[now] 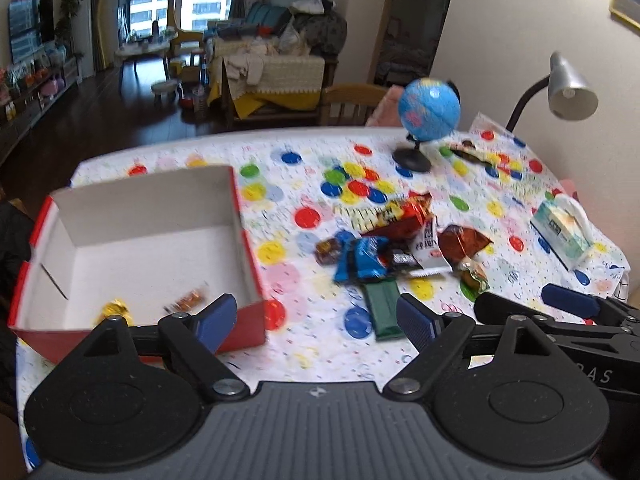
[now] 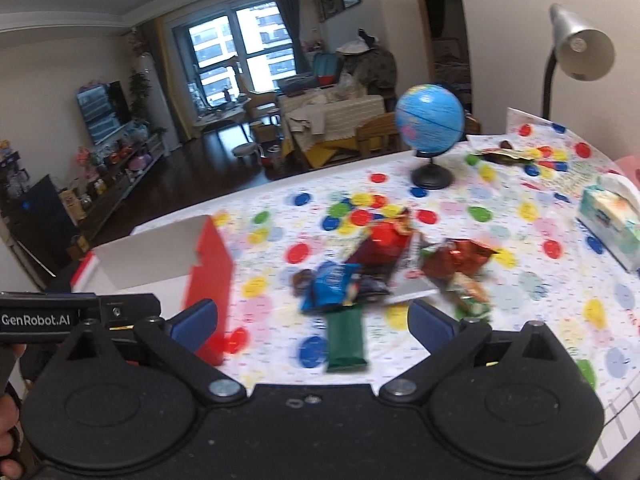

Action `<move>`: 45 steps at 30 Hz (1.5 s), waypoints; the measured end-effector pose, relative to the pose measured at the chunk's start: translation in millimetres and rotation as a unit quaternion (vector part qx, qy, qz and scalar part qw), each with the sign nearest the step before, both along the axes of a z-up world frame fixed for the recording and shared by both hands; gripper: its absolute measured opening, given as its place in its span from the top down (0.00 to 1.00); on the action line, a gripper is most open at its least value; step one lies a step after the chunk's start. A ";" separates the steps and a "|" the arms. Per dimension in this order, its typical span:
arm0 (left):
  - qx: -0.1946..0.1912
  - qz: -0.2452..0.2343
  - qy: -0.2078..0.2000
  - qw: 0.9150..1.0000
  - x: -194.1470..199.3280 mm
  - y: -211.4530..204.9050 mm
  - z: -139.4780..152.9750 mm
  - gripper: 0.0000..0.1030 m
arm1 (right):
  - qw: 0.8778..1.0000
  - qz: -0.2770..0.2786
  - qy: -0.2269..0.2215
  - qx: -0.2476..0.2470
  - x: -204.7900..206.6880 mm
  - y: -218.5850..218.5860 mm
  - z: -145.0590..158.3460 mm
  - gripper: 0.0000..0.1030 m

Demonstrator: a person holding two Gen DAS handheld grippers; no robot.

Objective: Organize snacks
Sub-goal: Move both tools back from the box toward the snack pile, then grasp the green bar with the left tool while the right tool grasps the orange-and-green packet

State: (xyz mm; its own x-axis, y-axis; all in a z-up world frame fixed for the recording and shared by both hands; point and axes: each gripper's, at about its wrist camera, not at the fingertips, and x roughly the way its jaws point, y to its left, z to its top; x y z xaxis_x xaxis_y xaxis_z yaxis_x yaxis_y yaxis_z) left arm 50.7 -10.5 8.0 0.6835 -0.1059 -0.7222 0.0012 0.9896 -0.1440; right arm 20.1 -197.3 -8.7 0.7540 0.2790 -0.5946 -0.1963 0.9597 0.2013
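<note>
The task looks barely begun: two small sweets lie in the red box (image 1: 248, 240), a gold one (image 1: 114, 309) and an orange one (image 1: 188, 300), while a pile of snacks (image 1: 396, 240) of roughly eight packets, too blurred to count surely, waits on the desk (image 1: 304, 344), the green bar (image 2: 346, 338) nearest. Both the left gripper (image 1: 316, 320) and right gripper (image 2: 314, 322) have jaws apart, holding nothing.

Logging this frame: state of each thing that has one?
left tongs: open, empty
right tongs: open, empty
red box: open, two candies inside
green bar: flat on table, outside box
desk lamp: looks off
tissue box: tissue sticking out
</note>
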 end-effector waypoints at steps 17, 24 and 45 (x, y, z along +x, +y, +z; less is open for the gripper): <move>0.034 0.015 0.028 0.999 50.5 -98.7 -42.2 0.15 | 0.999 -0.006 0.025 -0.034 50.4 -93.2 -32.0 0.02; 0.035 0.026 0.059 0.997 78.8 -117.0 -70.3 0.15 | 0.998 0.008 0.039 -0.051 81.1 -110.5 -56.7 0.05; 0.037 0.078 0.155 0.984 144.3 -124.6 -147.8 0.16 | 0.986 0.071 0.095 -0.116 158.5 -112.5 -127.0 0.29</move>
